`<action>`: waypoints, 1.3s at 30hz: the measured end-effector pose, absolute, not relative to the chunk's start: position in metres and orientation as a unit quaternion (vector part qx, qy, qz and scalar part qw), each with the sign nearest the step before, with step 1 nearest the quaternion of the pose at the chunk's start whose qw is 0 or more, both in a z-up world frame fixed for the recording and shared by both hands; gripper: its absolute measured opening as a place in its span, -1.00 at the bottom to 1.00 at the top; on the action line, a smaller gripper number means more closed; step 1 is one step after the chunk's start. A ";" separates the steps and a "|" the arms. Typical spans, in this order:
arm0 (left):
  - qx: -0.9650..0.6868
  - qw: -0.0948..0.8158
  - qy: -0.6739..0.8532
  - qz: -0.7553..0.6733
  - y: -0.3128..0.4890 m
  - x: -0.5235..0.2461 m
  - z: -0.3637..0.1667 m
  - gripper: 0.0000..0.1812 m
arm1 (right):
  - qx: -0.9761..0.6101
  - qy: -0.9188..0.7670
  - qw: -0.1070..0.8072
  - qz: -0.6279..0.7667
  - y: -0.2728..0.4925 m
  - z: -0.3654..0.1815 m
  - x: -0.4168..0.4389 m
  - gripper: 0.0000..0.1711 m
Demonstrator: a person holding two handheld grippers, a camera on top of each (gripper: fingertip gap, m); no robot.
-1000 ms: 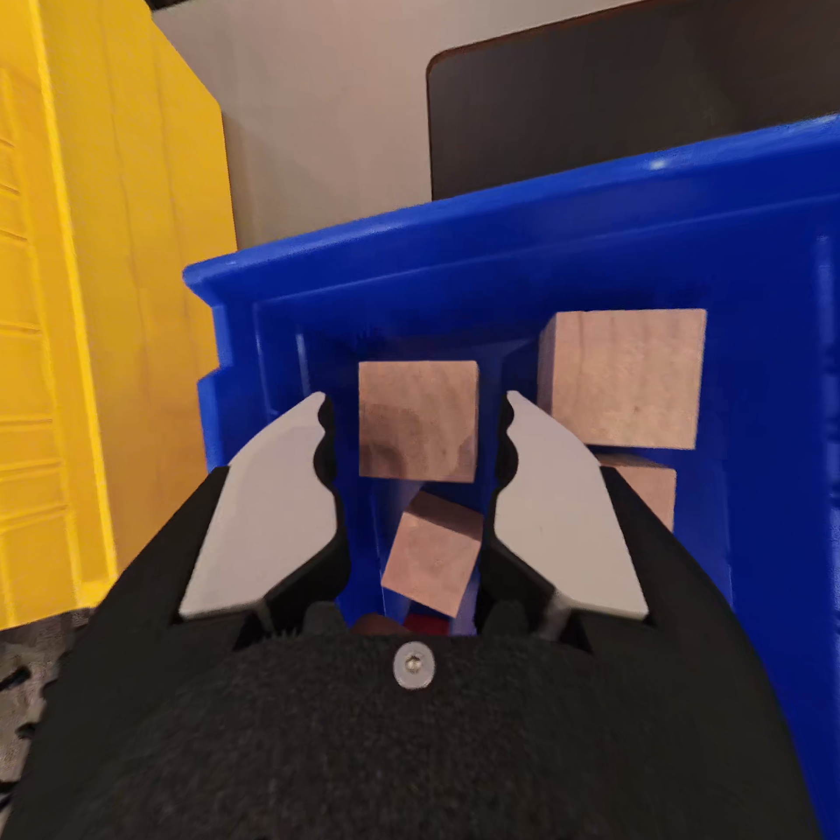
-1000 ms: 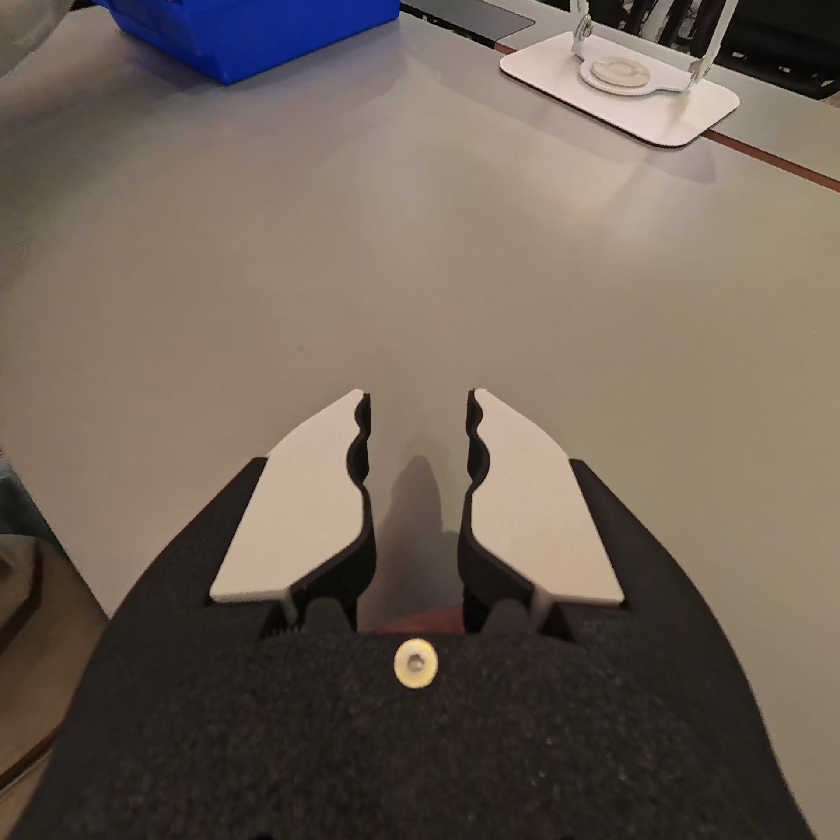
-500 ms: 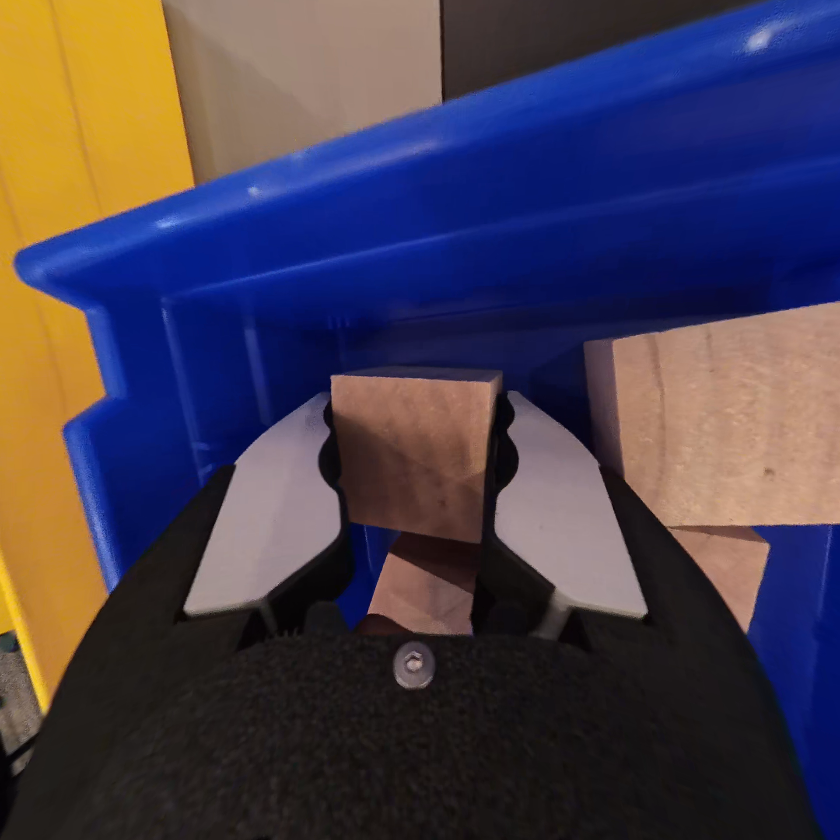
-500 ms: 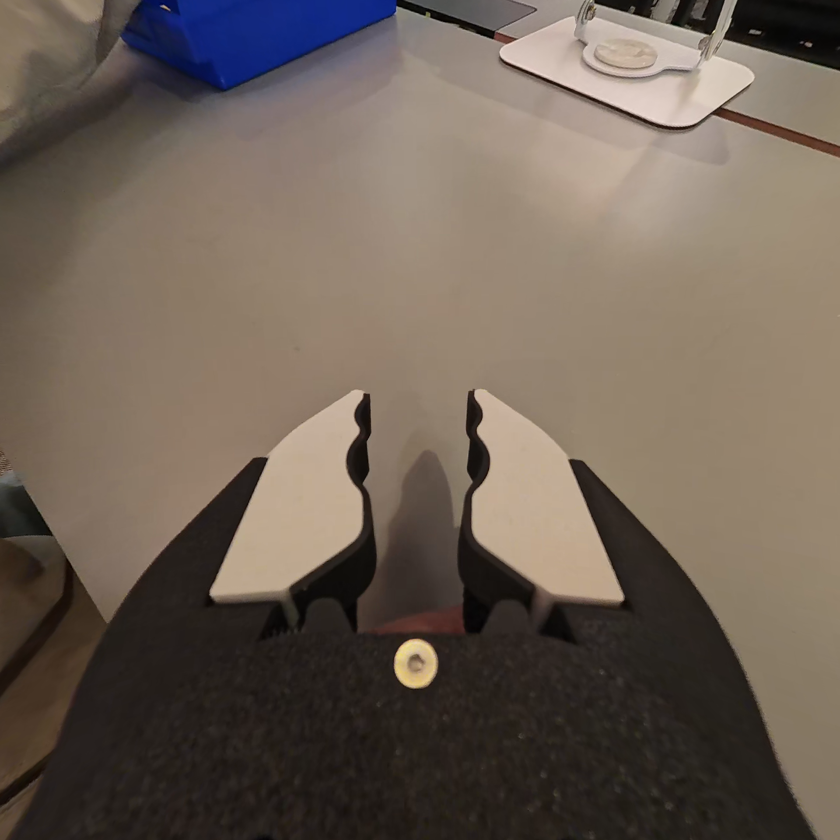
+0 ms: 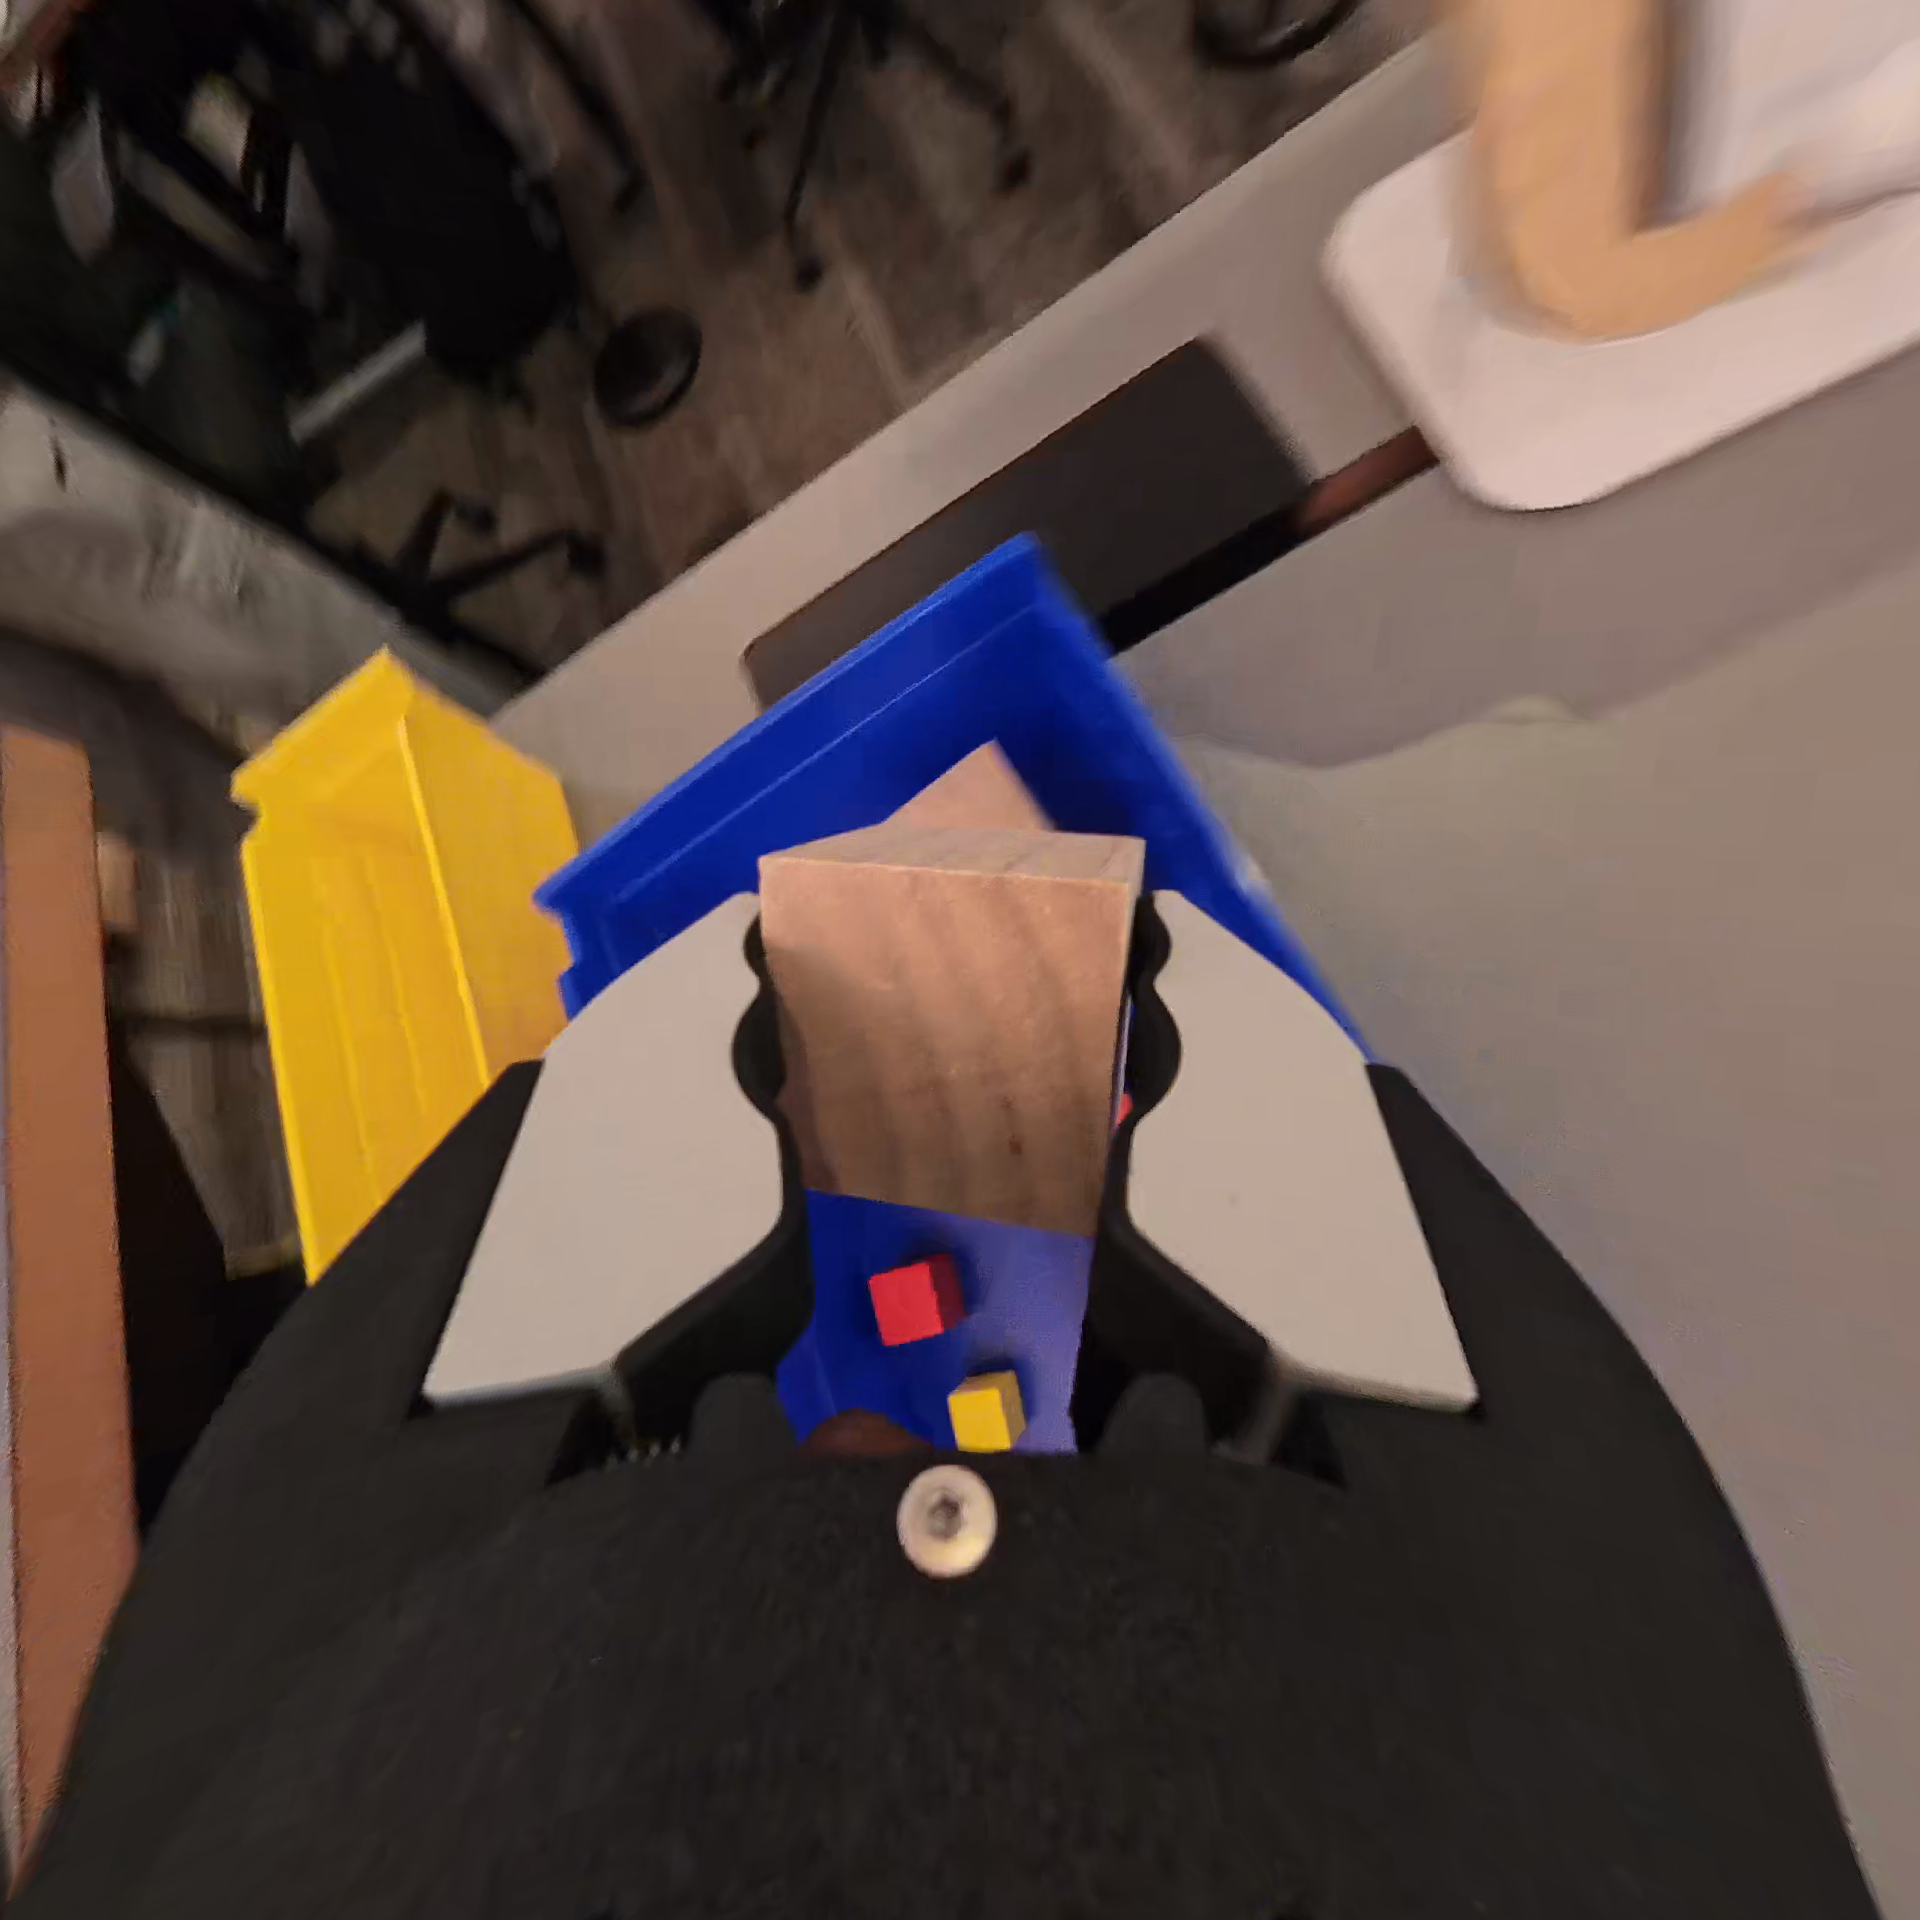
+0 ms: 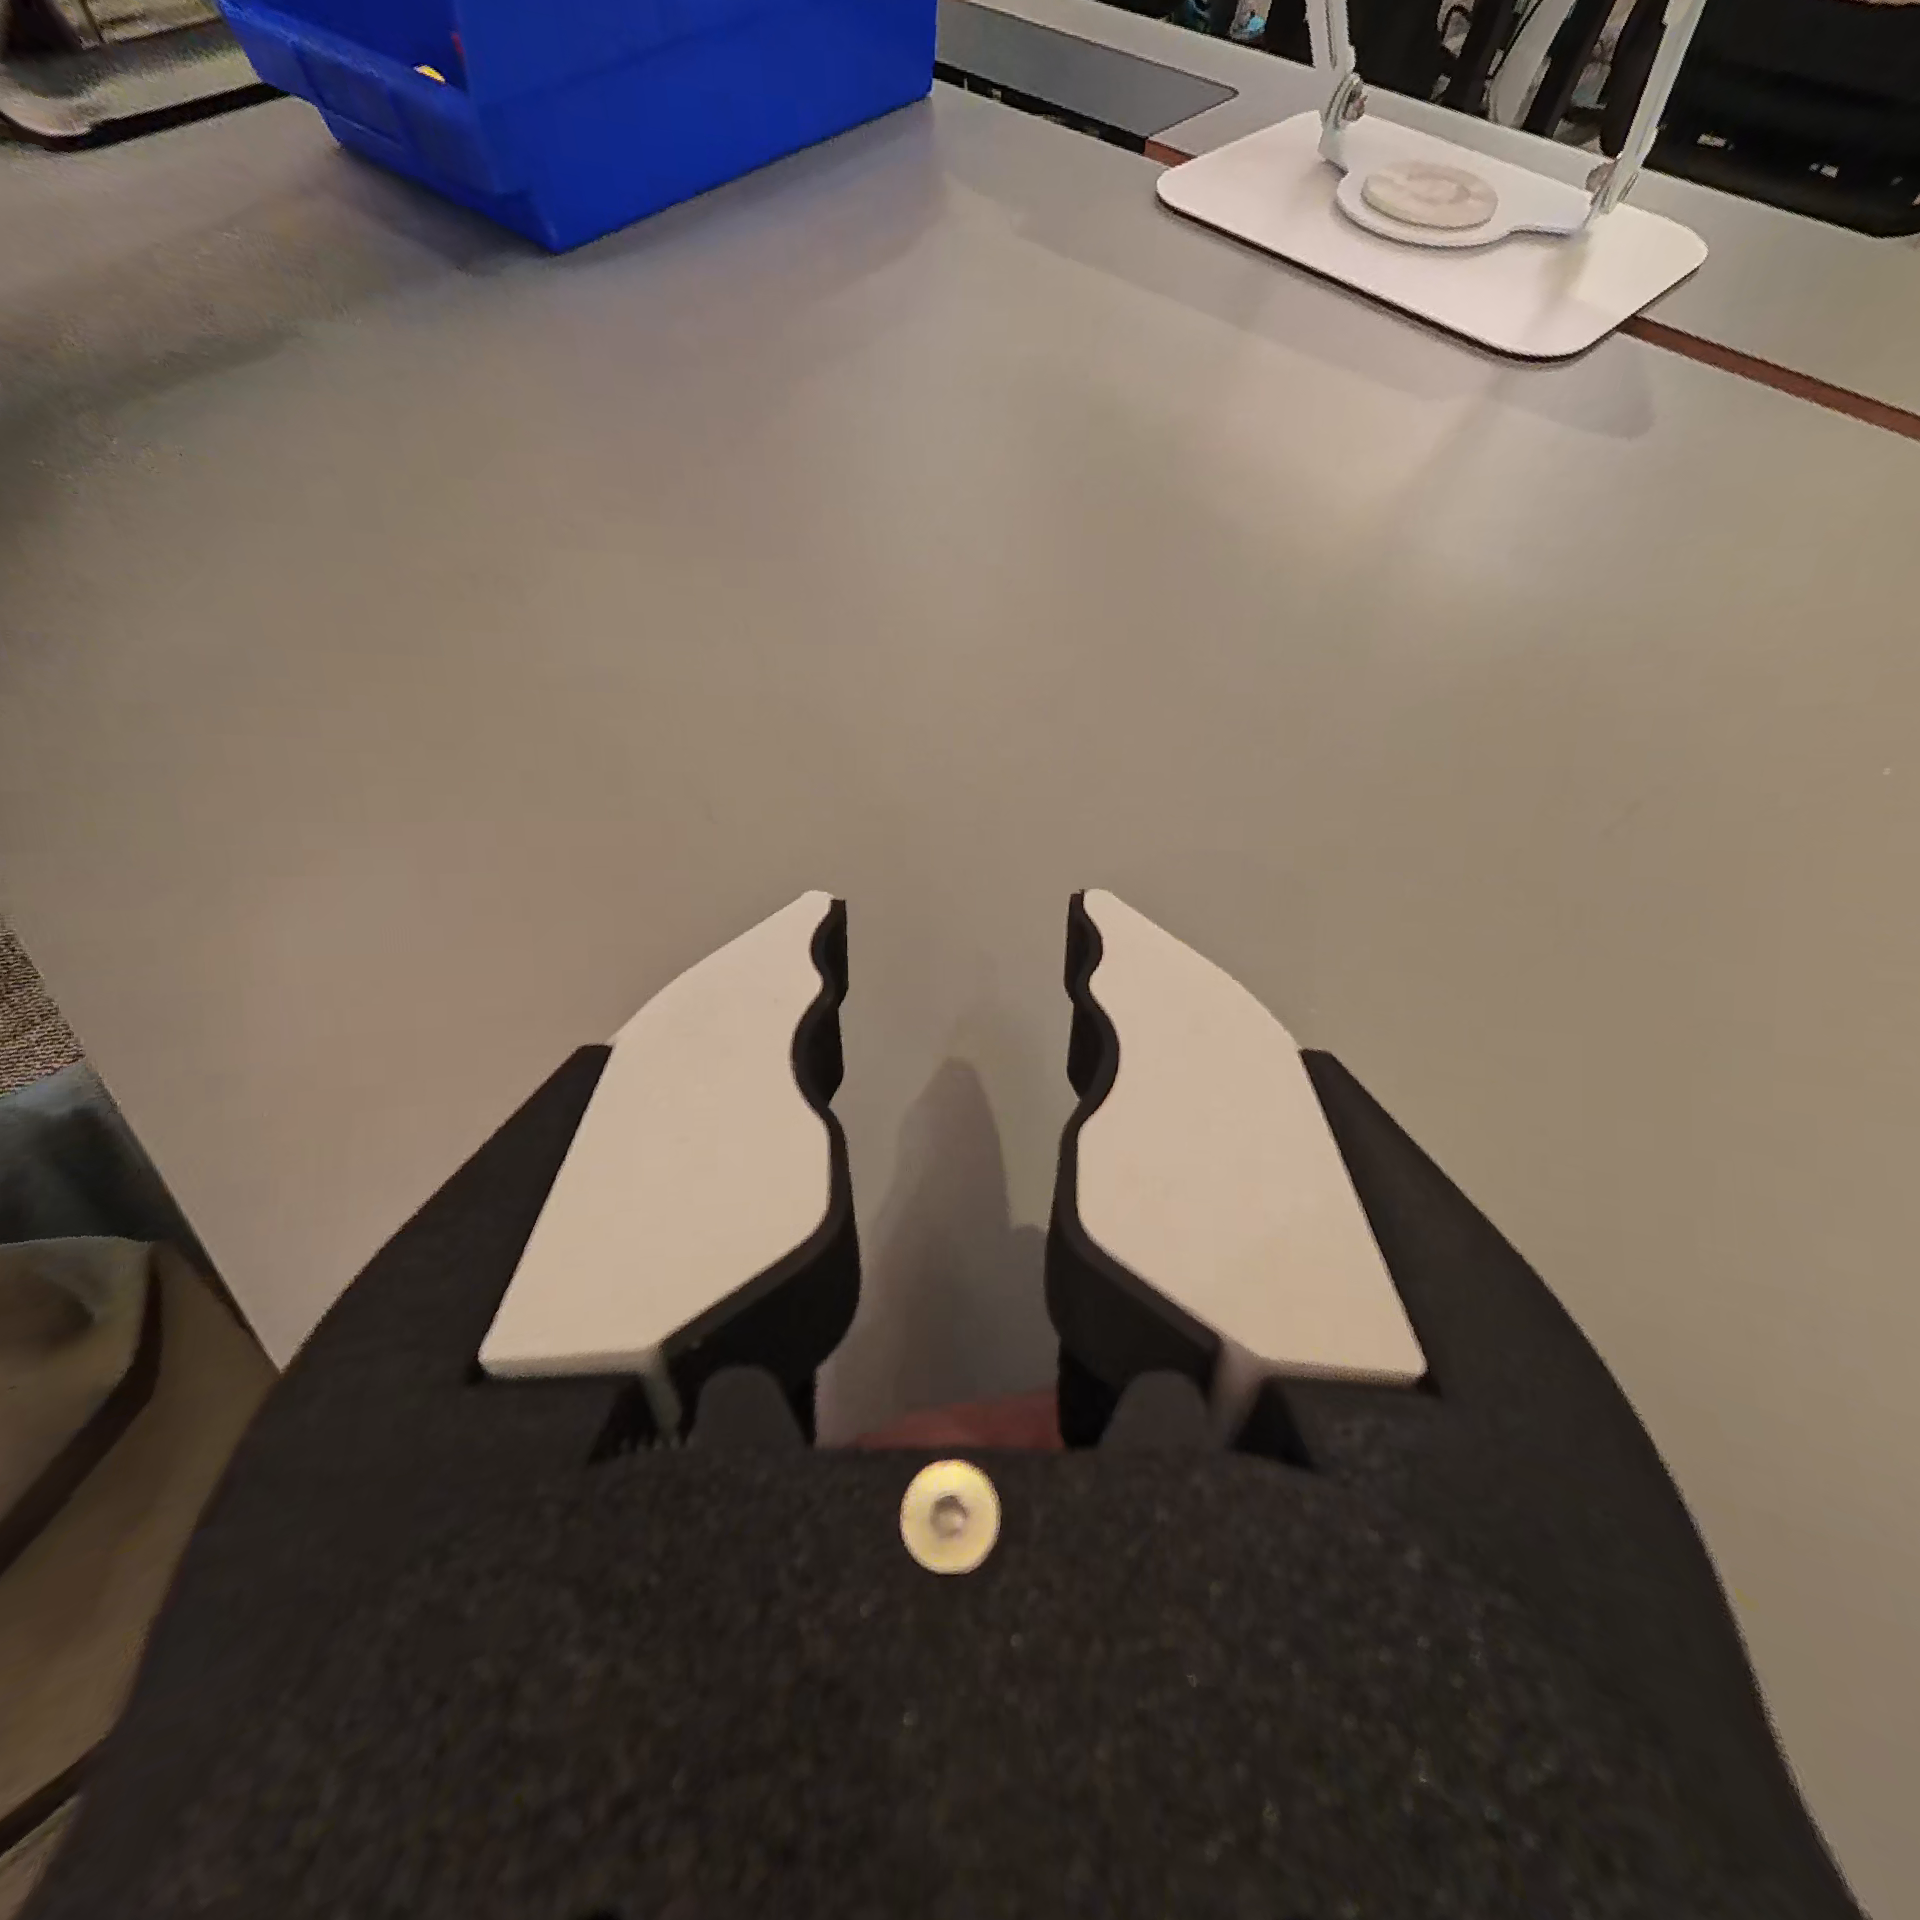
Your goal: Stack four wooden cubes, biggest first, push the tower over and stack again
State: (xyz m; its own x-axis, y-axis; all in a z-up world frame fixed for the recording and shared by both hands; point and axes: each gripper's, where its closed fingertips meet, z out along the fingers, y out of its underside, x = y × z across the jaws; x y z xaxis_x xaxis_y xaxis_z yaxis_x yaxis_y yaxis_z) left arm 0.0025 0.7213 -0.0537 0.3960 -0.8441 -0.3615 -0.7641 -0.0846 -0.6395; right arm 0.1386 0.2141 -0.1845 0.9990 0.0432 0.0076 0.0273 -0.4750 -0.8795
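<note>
My left gripper (image 5: 948, 920) is shut on a wooden cube (image 5: 948, 1023) and holds it raised above the blue bin (image 5: 883, 707). Another wooden cube (image 5: 982, 795) shows in the bin just behind the held one. A small red cube (image 5: 914, 1299) and a small yellow cube (image 5: 985, 1408) lie on the bin floor below. My right gripper (image 6: 956, 909) is open and empty over the bare grey table (image 6: 935, 623), with the blue bin (image 6: 623, 114) far off at the top left.
A yellow bin (image 5: 384, 966) stands left of the blue one. A white stand on a flat base (image 6: 1434, 229) sits at the far right of the table; it shows blurred in the left wrist view (image 5: 1621, 384). The table's near-left edge (image 6: 135, 1132) is close to my right gripper.
My left gripper closed on the wooden cube and lifted it up out of the blue bin, tilting as it rose. My right gripper stayed open and barely shifted.
</note>
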 end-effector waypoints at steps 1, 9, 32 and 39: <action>-0.711 0.400 0.575 -0.064 0.699 0.010 -0.046 -0.29 | -0.858 -0.021 0.513 0.007 0.214 -0.184 0.138 -0.53; -0.496 0.315 0.803 -0.102 0.523 0.092 -0.078 -0.29 | -0.855 -0.024 0.518 -0.005 0.211 -0.176 0.138 -0.54; -0.491 0.236 0.821 -0.171 0.458 0.196 -0.183 -0.03 | -0.850 -0.026 0.526 -0.012 0.203 -0.164 0.143 -0.53; -0.589 0.441 0.626 -0.258 0.459 0.083 -0.066 -0.08 | -0.848 -0.027 0.530 -0.003 0.203 -0.163 0.136 -0.54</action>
State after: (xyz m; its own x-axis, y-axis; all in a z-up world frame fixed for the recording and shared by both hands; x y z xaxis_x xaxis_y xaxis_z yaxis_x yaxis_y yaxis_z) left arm 0.0828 0.4593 -0.0662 0.0839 -0.9651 -0.2482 -0.5096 0.1725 -0.8429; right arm 0.1365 0.2032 -0.1635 0.9985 0.0426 0.0334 0.0487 -0.4367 -0.8983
